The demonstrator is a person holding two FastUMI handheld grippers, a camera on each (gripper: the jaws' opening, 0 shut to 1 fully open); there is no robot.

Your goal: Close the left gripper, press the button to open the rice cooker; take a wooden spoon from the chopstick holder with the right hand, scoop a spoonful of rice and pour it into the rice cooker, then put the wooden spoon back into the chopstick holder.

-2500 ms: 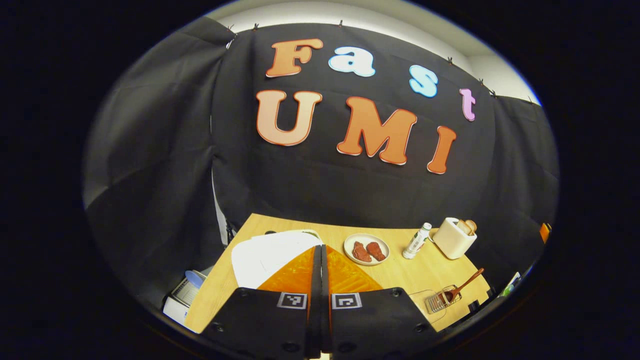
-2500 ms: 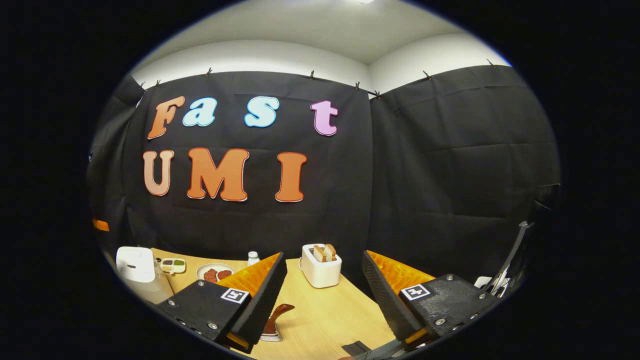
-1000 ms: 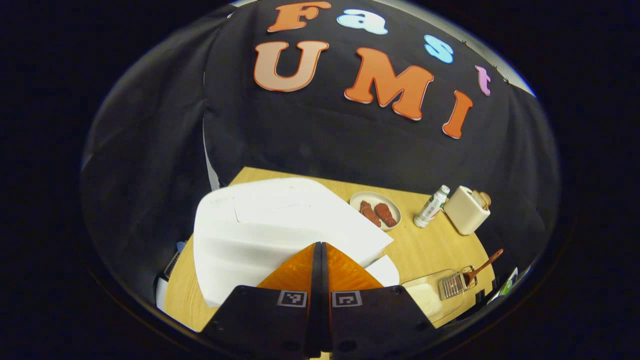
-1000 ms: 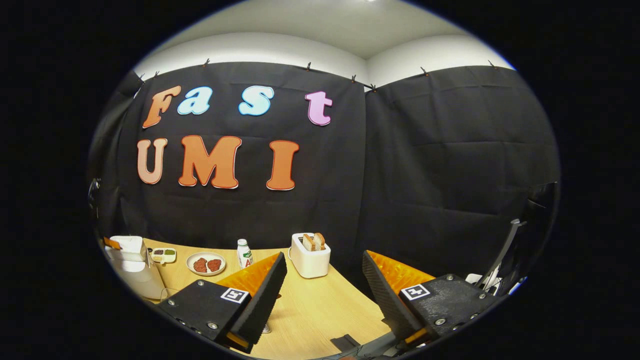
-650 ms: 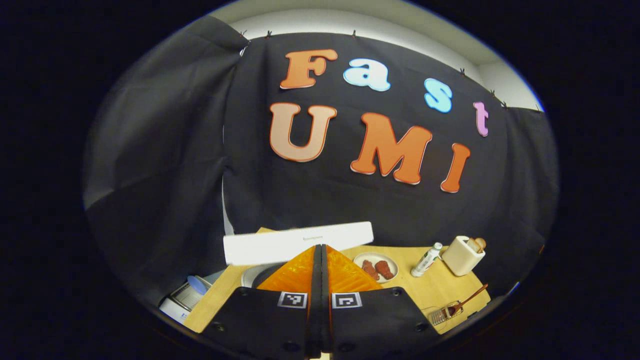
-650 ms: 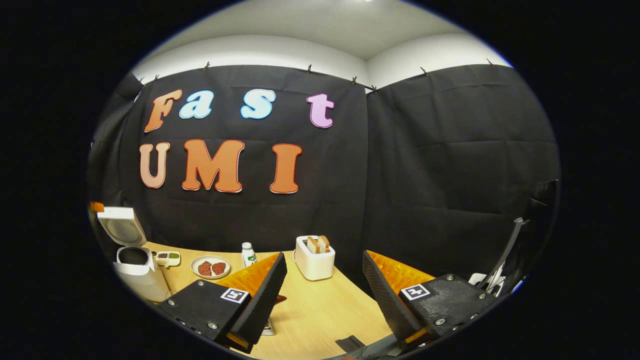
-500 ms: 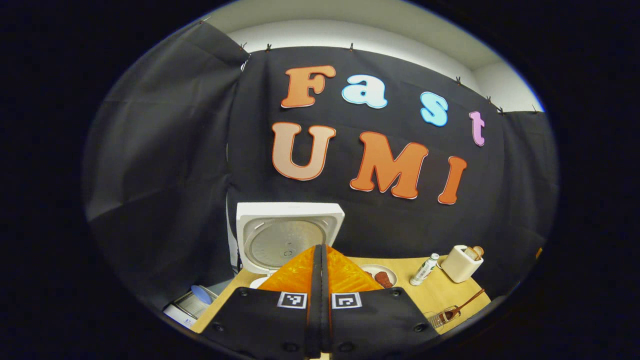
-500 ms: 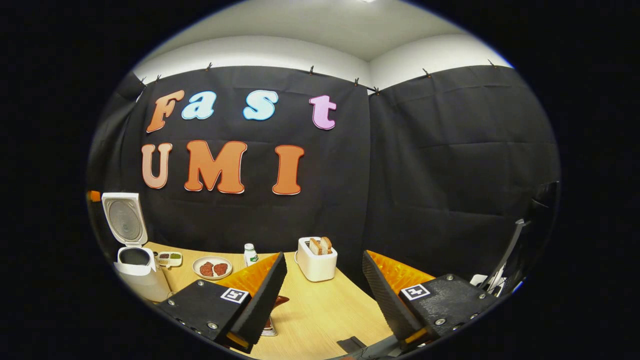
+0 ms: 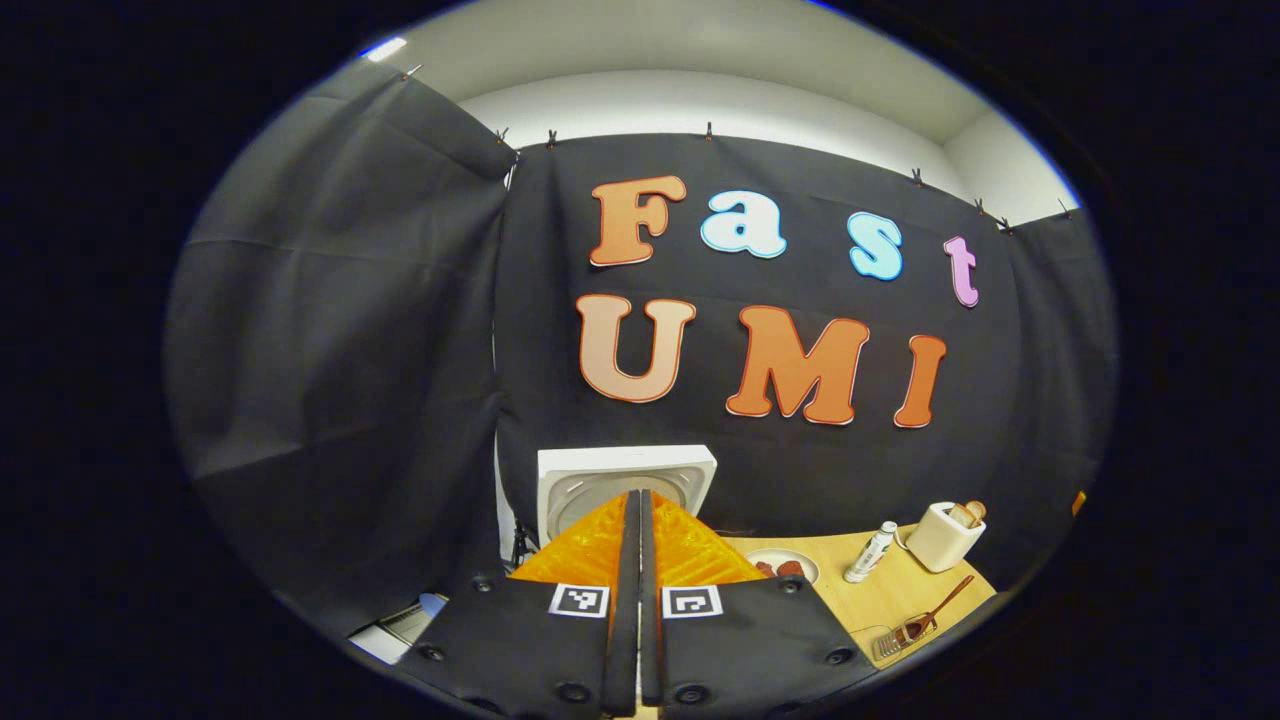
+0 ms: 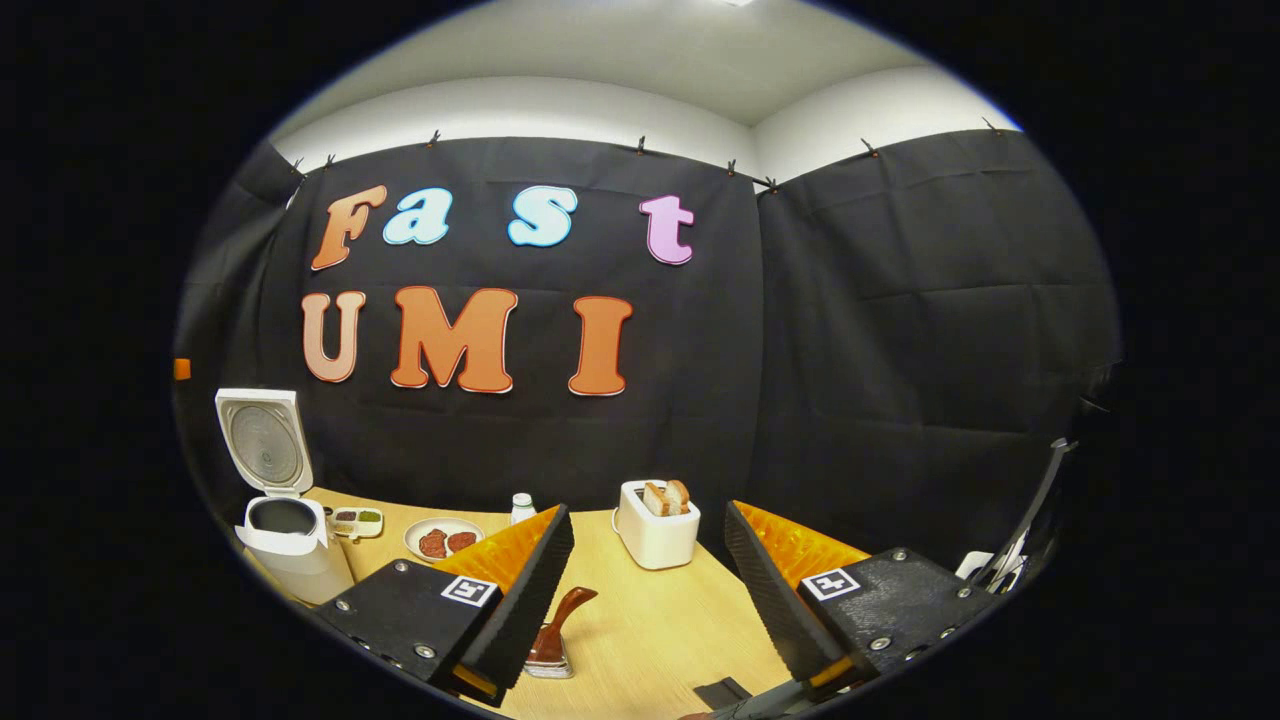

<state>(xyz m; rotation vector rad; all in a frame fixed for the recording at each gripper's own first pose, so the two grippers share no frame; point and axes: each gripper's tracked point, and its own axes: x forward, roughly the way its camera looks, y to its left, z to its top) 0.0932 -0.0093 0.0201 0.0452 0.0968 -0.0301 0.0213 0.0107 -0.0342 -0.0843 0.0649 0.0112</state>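
Observation:
The white rice cooker [image 10: 288,548] stands at the table's left end with its lid [image 10: 262,440] raised upright and the dark pot showing. In the left gripper view my left gripper [image 9: 640,500] is shut with nothing in it, held back from and above the cooker, whose open lid [image 9: 628,470] rises just behind the fingertips. A wooden spoon [image 10: 562,622] leans in the wire chopstick holder [image 10: 545,665], partly behind my right gripper's left finger [image 10: 520,590]. My right gripper [image 10: 647,515] is open and empty over the table. The spoon [image 9: 935,608] and holder [image 9: 895,640] also lie far right.
On the wooden table [image 10: 650,620] stand a white toaster [image 10: 655,537] with bread, a small white bottle [image 10: 520,506], a plate of meat [image 10: 445,541] and a small sauce tray [image 10: 355,519]. A dark flat object [image 10: 720,692] lies at the near edge.
The left gripper pressed down on the cooker, the lid sprang up to upright, and the gripper then lifted up and back. The right gripper stayed open and nearly still.

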